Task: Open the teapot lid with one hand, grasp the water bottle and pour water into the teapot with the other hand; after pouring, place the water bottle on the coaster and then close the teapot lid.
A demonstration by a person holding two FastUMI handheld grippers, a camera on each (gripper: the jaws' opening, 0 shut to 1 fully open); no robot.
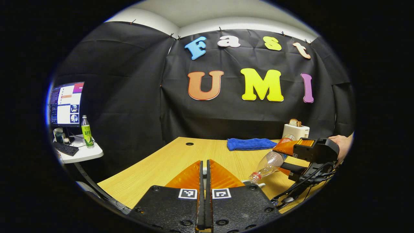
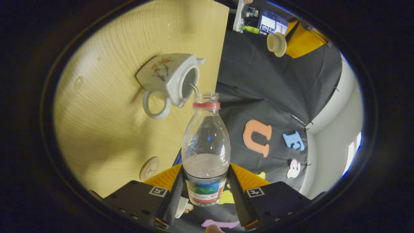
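My right gripper [image 2: 206, 176] is shut on the clear water bottle [image 2: 206, 142], which has no cap and is tilted mouth-down. A thin stream runs from its mouth into the open white teapot [image 2: 168, 76], which has a flower pattern and stands on the wooden table [image 2: 106, 123]. In the left gripper view, the right gripper [image 1: 312, 155] holds the tilted bottle [image 1: 270, 163] just right of my left gripper [image 1: 204, 163]. The left gripper [image 2: 300, 37] is shut on the cream teapot lid [image 2: 276, 43], raised away from the pot. A round coaster [image 2: 149, 168] lies near the table edge.
A blue cloth [image 1: 250, 143] and a white toaster [image 1: 296, 130] with bread sit at the far side of the table. A side table [image 1: 81, 153] at left carries a monitor, a keyboard and a green bottle [image 1: 86, 132]. A hand [image 1: 343, 144] holds the right gripper.
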